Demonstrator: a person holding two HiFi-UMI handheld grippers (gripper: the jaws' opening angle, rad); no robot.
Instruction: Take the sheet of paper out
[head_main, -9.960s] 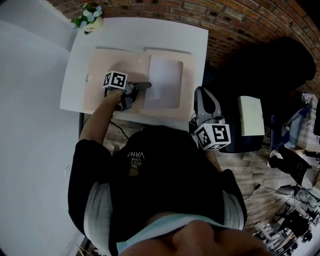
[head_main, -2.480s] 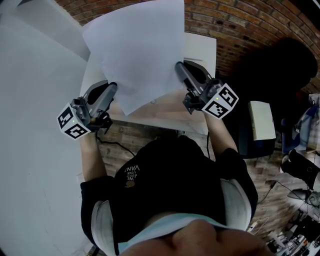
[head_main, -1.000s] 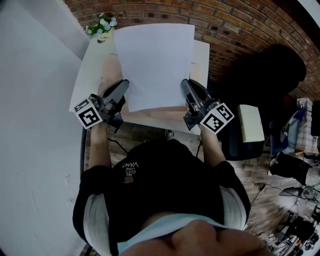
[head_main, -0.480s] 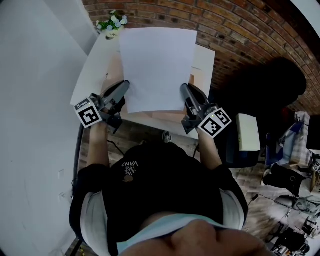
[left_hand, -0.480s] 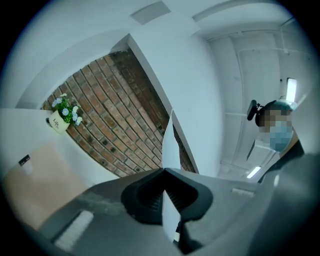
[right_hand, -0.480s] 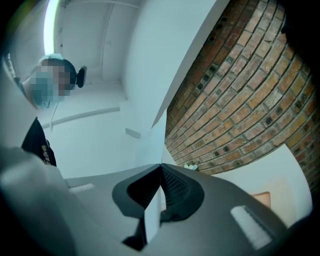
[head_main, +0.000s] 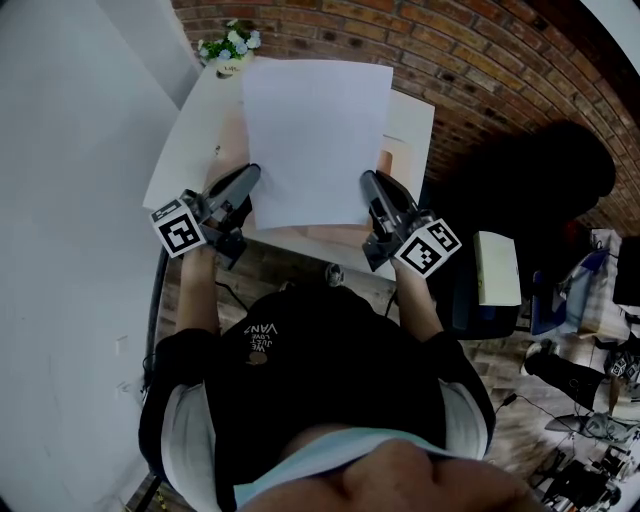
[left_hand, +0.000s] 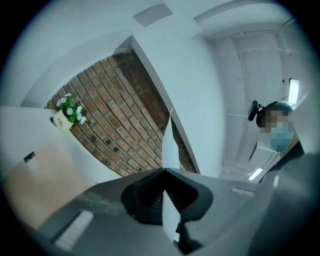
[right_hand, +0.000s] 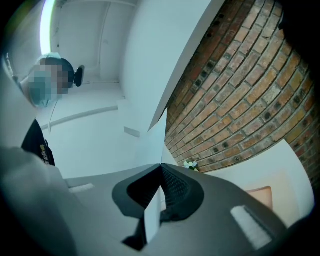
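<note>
Two grippers share one load: the sheet of paper (head_main: 318, 140) is up off the white table (head_main: 185, 130), spread flat between them. We note the left gripper (head_main: 250, 175) at the sheet's near left corner and the right gripper (head_main: 368, 182) at its near right corner, each marker cube towards the person. In the left gripper view the left gripper (left_hand: 164, 172) has its jaws together on the paper's edge (left_hand: 168, 145), and the white strip runs up out of the closed pads. In the right gripper view the right gripper (right_hand: 160, 167) is likewise clamped, with the paper (right_hand: 152, 216) pinched edge-on between its ribbed pads. Seen from the head view, the sheet covers most of the table's middle, and its far edge reaches about to the table's far edge. Under it we see a tan folder (head_main: 228, 140) lying flat on the table, showing past the sheet's left side and again at the right side, near the table's right edge. We cannot tell whether the sheet touches the folder anywhere. A small pot of flowers (head_main: 230, 45) stands at the table's far left corner. A brick wall (head_main: 480, 70) runs behind the far edge. Both grippers sit just beyond the table's near edge, well apart, one at each side of the sheet.
</note>
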